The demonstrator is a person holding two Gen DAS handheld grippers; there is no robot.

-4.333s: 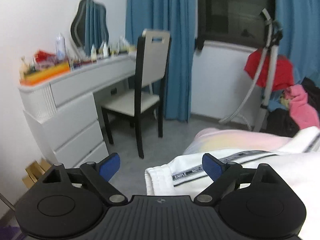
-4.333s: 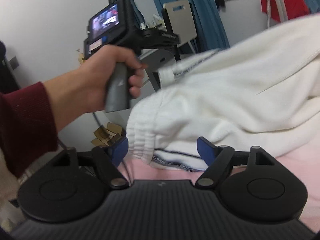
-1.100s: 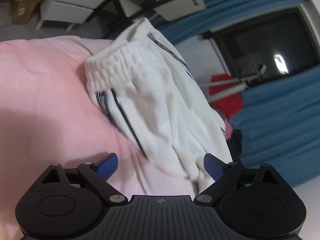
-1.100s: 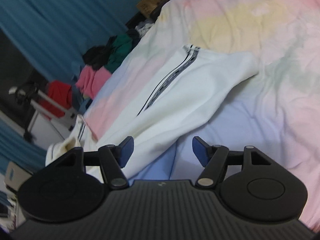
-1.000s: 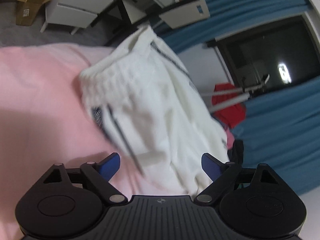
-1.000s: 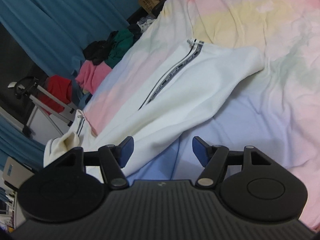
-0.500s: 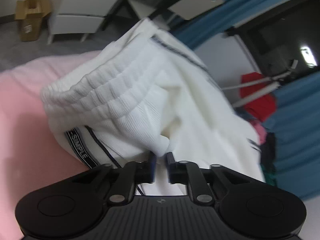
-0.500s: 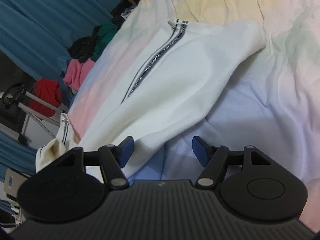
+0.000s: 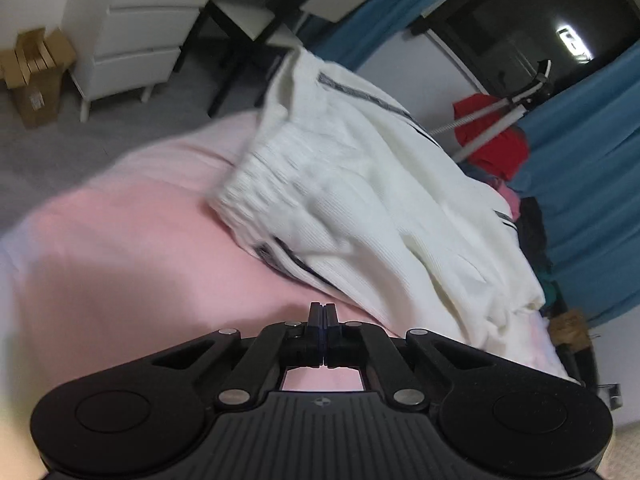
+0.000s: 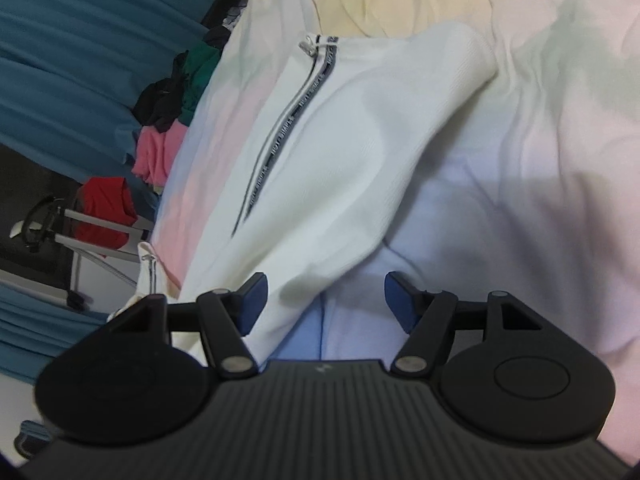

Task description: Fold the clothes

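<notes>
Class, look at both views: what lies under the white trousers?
The white trousers lie on the pastel bedsheet, pink near the waistband. Anything beneath their bunched folds is covered.

White trousers [image 9: 360,200] are motion-blurred at the waistband in the left view. In the right view, the right gripper [image 10: 322,300] body hides the trousers' [image 10: 340,152] lower part.

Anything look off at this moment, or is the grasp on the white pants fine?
The left gripper has its jaws shut with no fabric between them; the bunched white pants lie ahead on the pink bedsheet. It looks like a missed grasp. The right gripper is open.
</notes>
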